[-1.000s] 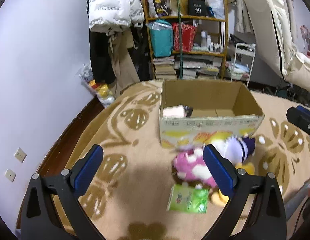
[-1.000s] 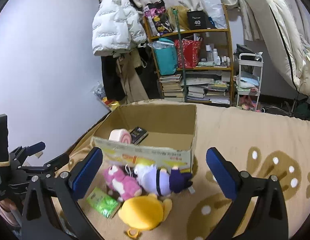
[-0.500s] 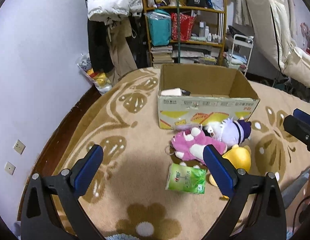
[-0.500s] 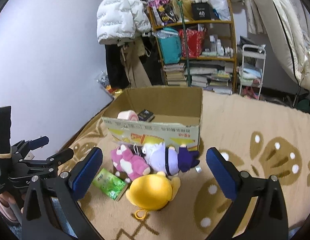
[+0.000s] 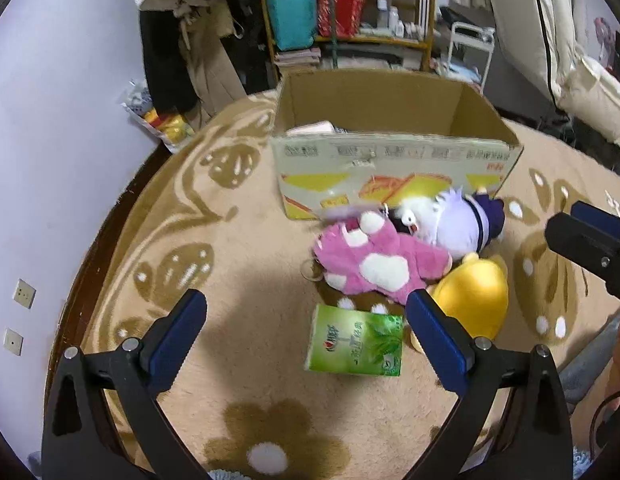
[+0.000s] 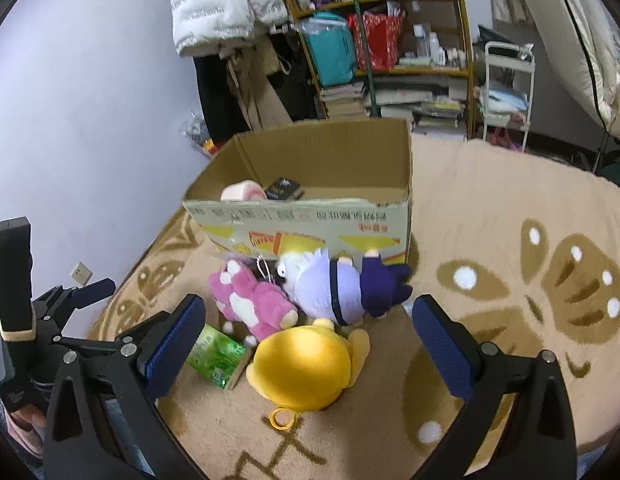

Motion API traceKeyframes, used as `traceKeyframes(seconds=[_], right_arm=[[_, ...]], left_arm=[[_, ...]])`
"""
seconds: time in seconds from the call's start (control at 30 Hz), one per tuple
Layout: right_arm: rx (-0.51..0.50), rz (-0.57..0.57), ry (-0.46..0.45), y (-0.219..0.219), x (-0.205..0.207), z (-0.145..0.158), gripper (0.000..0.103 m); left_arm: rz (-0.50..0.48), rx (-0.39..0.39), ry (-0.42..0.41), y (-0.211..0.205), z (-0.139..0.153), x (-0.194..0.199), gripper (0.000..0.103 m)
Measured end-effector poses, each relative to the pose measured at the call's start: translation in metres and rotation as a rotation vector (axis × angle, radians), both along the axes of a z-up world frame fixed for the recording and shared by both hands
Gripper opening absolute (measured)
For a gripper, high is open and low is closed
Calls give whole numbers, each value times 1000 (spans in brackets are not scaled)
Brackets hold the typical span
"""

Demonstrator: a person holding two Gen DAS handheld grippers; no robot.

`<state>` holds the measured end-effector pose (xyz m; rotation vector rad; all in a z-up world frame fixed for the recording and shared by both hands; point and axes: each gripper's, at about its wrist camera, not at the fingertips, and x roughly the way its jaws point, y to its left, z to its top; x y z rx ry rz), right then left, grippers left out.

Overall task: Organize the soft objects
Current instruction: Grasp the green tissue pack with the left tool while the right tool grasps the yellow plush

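Pink plush toy with white patches. Lilac-and-white plush doll with dark purple end and black band. Plain yellow round plush toy. Green leaf-printed soft packet. Brown cardboard box, yellow-orange print on front. Beige carpet, tan butterfly and flower motifs, white dots. Gripper pads blue.

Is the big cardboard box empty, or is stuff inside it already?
Not empty. The cardboard box is open on top, and the right wrist view shows a pink-and-white roll and a small dark packet inside.
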<state>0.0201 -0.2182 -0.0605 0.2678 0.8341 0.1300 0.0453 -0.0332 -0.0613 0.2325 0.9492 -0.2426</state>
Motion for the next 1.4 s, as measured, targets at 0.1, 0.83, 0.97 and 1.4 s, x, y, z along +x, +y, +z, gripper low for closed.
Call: traceKeyframes(seconds=[0.1, 0.83, 0.97, 1.4], right_arm=[[4, 6, 23, 2, 6, -8, 103], [9, 61, 303, 17, 42, -79, 103], [-12, 87, 330, 26, 47, -88, 103], [-40, 127, 425, 49, 60, -113, 103]], left_arm=[[-3, 27, 28, -4, -10, 5, 99], [-90, 66, 235, -24, -62, 25, 99], [-112, 86, 265, -28, -70, 27, 99], [-122, 126, 337, -36, -93, 30, 93]])
